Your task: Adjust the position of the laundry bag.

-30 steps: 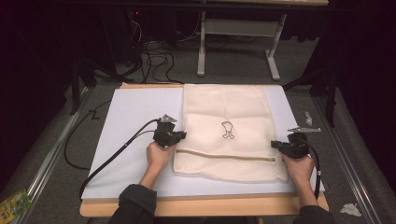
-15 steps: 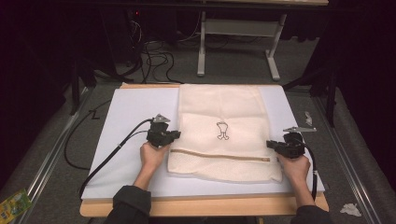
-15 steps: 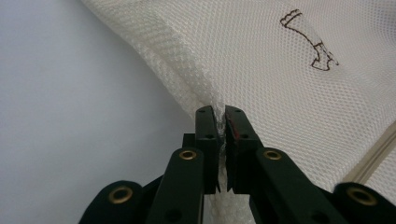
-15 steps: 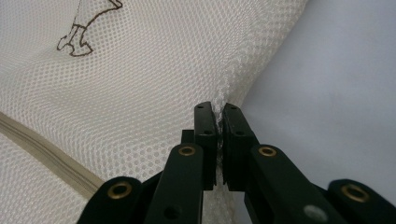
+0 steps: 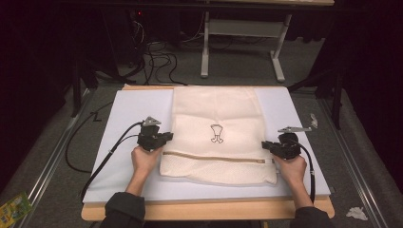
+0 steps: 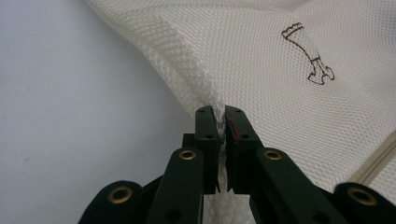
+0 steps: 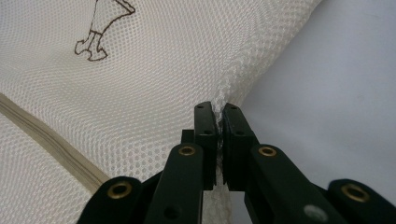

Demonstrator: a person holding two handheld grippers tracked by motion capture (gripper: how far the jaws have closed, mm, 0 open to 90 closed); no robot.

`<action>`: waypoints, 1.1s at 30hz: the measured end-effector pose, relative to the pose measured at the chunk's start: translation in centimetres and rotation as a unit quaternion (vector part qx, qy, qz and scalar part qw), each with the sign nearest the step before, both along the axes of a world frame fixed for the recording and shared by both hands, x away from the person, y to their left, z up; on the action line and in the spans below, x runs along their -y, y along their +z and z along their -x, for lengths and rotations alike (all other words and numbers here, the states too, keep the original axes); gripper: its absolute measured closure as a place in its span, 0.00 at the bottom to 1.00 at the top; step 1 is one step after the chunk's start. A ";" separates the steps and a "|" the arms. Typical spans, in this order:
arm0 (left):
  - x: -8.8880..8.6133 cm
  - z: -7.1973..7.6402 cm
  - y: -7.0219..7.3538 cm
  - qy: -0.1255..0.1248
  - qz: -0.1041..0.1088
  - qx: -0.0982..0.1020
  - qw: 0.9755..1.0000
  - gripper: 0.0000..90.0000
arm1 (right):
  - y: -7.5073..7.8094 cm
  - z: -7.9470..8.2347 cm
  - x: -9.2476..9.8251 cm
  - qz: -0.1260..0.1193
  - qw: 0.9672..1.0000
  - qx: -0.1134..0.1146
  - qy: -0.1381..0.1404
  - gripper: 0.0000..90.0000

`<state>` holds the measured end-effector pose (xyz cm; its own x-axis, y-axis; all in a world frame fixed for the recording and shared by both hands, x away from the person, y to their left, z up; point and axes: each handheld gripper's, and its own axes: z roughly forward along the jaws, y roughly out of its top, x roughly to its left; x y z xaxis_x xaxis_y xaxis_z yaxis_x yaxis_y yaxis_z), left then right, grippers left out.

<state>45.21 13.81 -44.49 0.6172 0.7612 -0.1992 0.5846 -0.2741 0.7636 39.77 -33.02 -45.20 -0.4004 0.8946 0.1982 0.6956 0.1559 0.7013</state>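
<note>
Since the earlier frames we have drawn the cream mesh zip bag (image 5: 216,137) nearer the table's front edge. Our left gripper (image 6: 221,122) pinches its left hem, our right gripper (image 7: 219,120) its right hem, both clenched on mesh. The bag lies flat on the white foam board (image 5: 128,114). It carries a small brown outline drawing (image 5: 216,133), no readable lettering. A tan zip (image 5: 214,157) crosses it.

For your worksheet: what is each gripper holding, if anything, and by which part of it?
Both hold the cream mesh bag. The left gripper is shut on its left side edge, the right gripper on its right side edge, each just beyond the zip.
</note>
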 end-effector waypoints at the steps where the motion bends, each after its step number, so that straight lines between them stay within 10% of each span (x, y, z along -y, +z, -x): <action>1: -0.2 0.1 0.0 0.000 0.000 0.000 1.000 0.95 | 0.0 0.0 -0.2 -0.001 1.000 0.001 0.001 0.97; 33: -4.3 2.1 -1.9 0.053 -0.035 0.023 0.998 0.91 | -1.0 -0.6 -4.6 -0.020 0.999 0.011 0.028 0.94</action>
